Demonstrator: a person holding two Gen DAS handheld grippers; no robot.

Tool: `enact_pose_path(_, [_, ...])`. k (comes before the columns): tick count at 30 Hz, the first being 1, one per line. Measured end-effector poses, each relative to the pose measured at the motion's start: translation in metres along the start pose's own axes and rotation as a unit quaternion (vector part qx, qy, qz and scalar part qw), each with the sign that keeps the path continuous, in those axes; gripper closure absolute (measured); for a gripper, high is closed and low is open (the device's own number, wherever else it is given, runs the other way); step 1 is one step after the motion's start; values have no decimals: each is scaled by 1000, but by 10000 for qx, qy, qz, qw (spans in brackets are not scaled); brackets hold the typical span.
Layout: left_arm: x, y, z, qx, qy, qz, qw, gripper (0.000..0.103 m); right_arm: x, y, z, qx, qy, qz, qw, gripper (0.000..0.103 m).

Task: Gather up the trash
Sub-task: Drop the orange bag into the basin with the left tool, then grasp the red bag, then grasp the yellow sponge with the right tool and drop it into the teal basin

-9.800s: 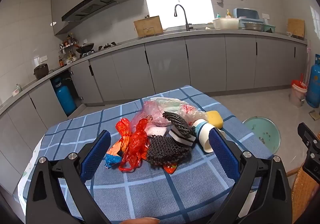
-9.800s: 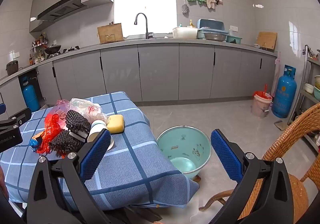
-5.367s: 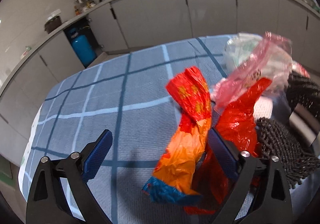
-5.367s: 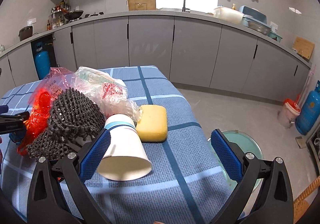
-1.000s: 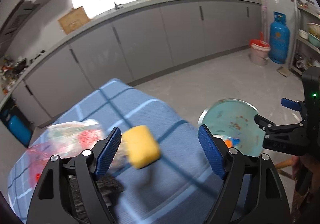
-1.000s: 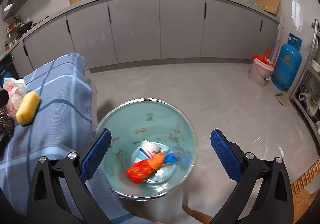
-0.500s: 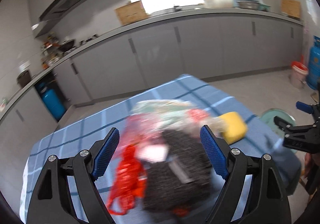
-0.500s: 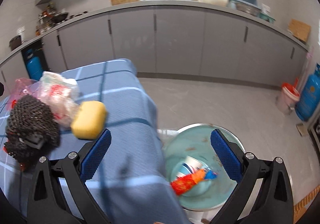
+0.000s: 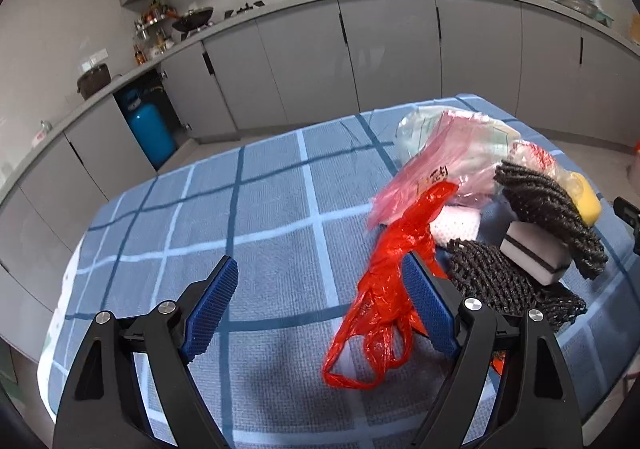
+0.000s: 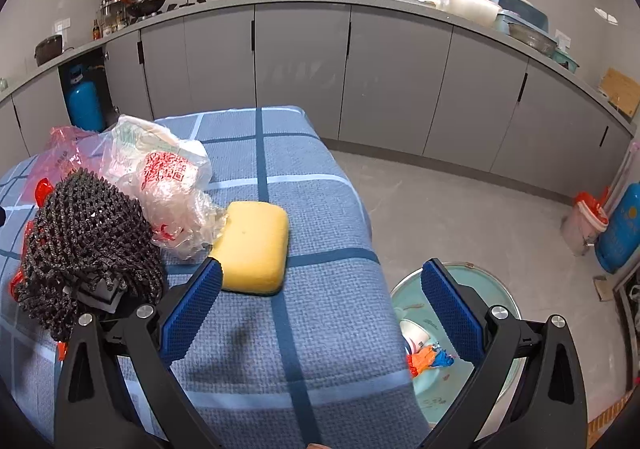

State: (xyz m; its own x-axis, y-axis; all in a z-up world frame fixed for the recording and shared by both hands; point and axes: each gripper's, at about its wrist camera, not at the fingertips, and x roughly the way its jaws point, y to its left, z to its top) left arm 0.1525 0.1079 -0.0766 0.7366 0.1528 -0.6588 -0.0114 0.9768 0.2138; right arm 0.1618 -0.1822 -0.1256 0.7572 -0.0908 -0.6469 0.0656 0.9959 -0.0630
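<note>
A pile of trash lies on the blue checked tablecloth: a red plastic bag, a pink bag, a clear printed bag, black mesh scrubbers, a white-and-black sponge and a yellow sponge. My left gripper is open, low over the cloth, its right finger beside the red bag. My right gripper is open above the table's right end, the yellow sponge just past its left finger. The teal basin on the floor holds a paper cup and an orange wrapper.
Grey kitchen cabinets run along the back wall with a sink above. A blue gas cylinder stands in an open cabinet. Another blue cylinder and a small bin stand on the floor at right.
Both grippers have swung back from the floor basin to the table. The left one has dropped close to the red bag; the right one now faces the yellow sponge.
</note>
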Motion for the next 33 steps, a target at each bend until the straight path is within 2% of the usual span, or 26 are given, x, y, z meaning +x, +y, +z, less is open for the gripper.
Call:
enact_pose_path(9, [35, -24, 1, 108, 181, -327, 9992, 20, 9, 4, 6, -8, 42, -45, 10000, 5])
enact_pose_path(17, [51, -28, -5, 104, 279, -418, 9987, 22, 32, 15, 9, -13, 199, 232, 9995, 5])
enact_pose_path(19, [54, -29, -7, 115, 313, -494, 9982, 32, 38, 20, 11, -62, 238, 270, 9993, 6])
enact_pose_path(20, [55, -29, -7, 120, 331, -535, 9979, 33, 41, 22, 11, -95, 277, 281, 9992, 6])
enact_pose_path(23, [58, -28, -10, 75, 400, -673, 9969, 42, 52, 27, 10, -143, 454, 345, 9983, 16])
enact_pose_path(26, [60, -24, -11, 8, 450, -859, 9953, 65, 57, 29, 6, -171, 600, 459, 9970, 31])
enact_pose_path(27, [59, -23, -11, 26, 447, -910, 9948, 77, 57, 30, 5, -169, 610, 525, 9966, 40])
enact_pose_path(28, [57, -23, -12, 28, 439, -934, 9947, 82, 55, 31, 5, -182, 596, 571, 9964, 48])
enact_pose_path(30, [52, -22, -12, 24, 393, -948, 9947, 89, 52, 34, 4, -229, 565, 559, 9966, 51])
enact_pose_path(33, [42, -17, -11, -16, 278, -917, 9954, 91, 47, 33, 4, -200, 512, 570, 9969, 52])
